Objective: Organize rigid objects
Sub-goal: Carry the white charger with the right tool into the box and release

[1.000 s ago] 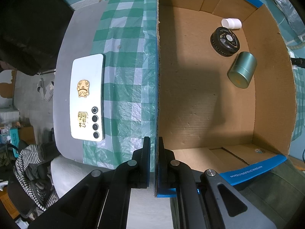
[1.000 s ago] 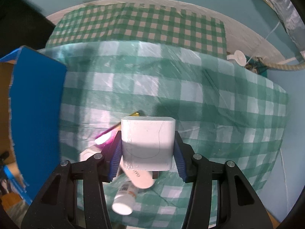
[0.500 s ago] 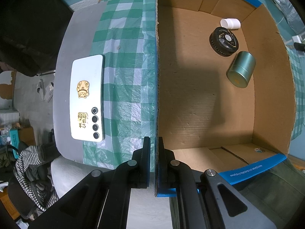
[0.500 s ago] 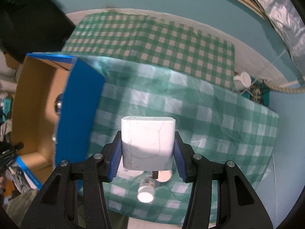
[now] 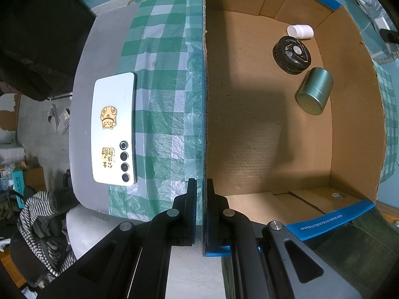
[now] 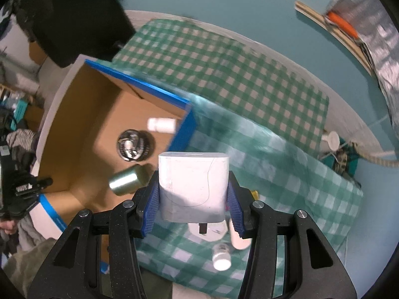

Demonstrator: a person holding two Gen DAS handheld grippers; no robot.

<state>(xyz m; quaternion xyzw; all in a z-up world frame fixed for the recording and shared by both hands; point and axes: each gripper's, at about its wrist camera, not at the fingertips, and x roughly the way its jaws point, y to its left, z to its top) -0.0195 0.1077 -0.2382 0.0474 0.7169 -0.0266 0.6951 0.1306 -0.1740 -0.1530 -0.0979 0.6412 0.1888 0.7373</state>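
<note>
The right tongs [image 6: 194,205] clamp a white charger block [image 6: 194,186] in the air, just outside the cardboard box [image 5: 354,114] near its blue-edged corner. The left tongs [image 5: 202,214] are clenched on the box's side wall. If lowered too early, the block could strike the rim or land on the green tin [image 5: 314,94] inside.

White phone [image 5: 114,129] on checked tablecloth [image 5: 162,114]
</note>
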